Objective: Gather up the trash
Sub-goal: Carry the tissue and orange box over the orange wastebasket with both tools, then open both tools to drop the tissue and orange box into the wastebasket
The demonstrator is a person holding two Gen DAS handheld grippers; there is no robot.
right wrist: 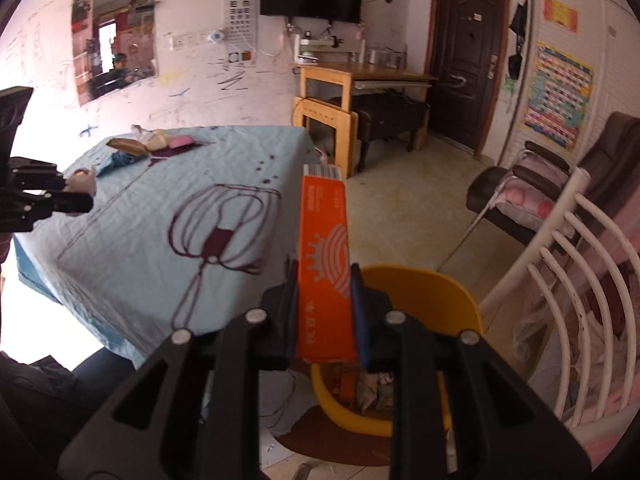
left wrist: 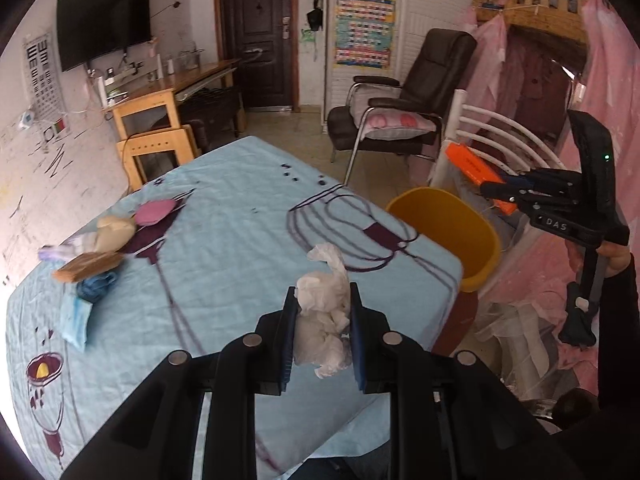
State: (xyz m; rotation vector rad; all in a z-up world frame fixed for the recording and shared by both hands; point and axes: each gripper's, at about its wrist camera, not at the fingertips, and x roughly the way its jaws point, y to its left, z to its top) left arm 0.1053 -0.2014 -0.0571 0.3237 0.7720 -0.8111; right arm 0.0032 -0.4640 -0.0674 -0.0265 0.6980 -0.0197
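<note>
Left jaws: your left gripper [left wrist: 323, 332] pinches a crumpled white tissue [left wrist: 326, 320] between its blue pads, the wad bulging above the tips.
Right jaws: your right gripper [right wrist: 325, 316] clamps a long orange box [right wrist: 326, 264] by its lower end; the box stands up out of the jaws toward 12 o'clock.
Bin: the yellow bin [right wrist: 424, 292] sits just behind and beneath your right jaws, wrappers lying in its bottom; from your left camera it shows at 2 o'clock, beside the table's corner.
Table: the table [left wrist: 224, 216] wears a pale blue cloth with purple line drawings, and your left jaws hang over its near edge.
Left-over trash: a pile of scraps [left wrist: 94, 256] lies on the cloth at 9 o'clock of your left jaws, well apart from them: a brown flat packet, a cream lump, a blue mask.
Surroundings: a dark armchair [left wrist: 404, 108] stands on the floor at 1 o'clock, beyond the bin.
</note>
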